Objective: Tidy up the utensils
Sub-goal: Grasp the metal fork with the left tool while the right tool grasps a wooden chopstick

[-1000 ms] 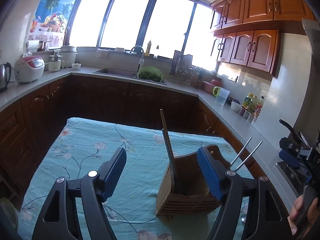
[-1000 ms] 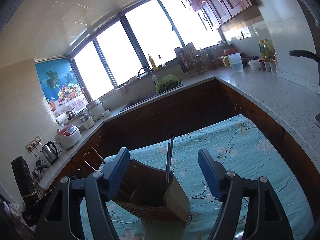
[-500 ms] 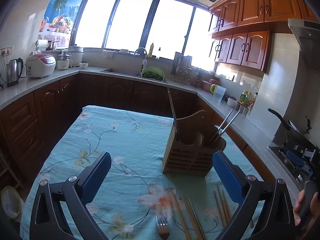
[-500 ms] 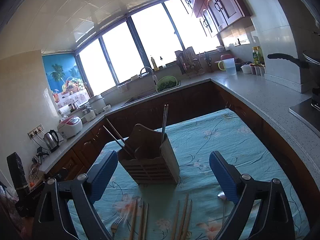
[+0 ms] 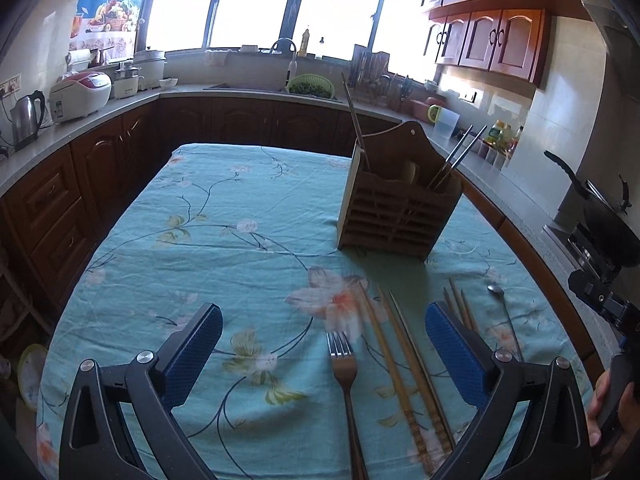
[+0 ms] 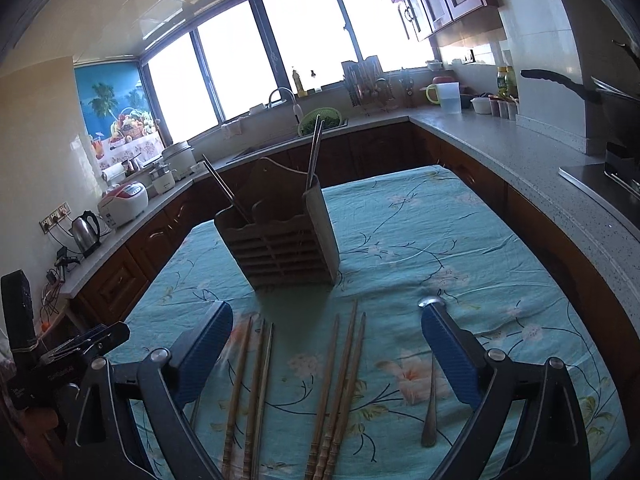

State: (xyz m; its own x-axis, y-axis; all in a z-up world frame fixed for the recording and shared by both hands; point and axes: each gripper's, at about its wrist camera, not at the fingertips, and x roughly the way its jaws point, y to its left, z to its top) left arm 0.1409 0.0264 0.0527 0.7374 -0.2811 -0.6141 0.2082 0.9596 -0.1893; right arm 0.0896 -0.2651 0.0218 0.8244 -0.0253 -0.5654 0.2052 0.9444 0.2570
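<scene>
1. Left wrist view: my left gripper (image 5: 322,340) hangs spread wide and empty above the floral tablecloth (image 5: 224,216). A fork (image 5: 345,376) lies between its fingers at 6 o'clock, wooden chopsticks (image 5: 404,364) just right of it, a spoon (image 5: 505,316) at 4 o'clock, the wooden utensil holder (image 5: 394,208) at 1 o'clock.
2. Right wrist view: my right gripper (image 6: 326,346) is likewise wide apart, empty. Two chopstick groups (image 6: 340,384) lie between its fingers; the holder (image 6: 280,236) stands at 12 o'clock.

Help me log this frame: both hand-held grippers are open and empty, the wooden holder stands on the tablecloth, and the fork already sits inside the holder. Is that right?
Not quite: the fork lies flat on the tablecloth in front of the wooden holder, as the left wrist view shows. The rest holds: the left hand-held gripper and right hand-held gripper are open and empty.
</scene>
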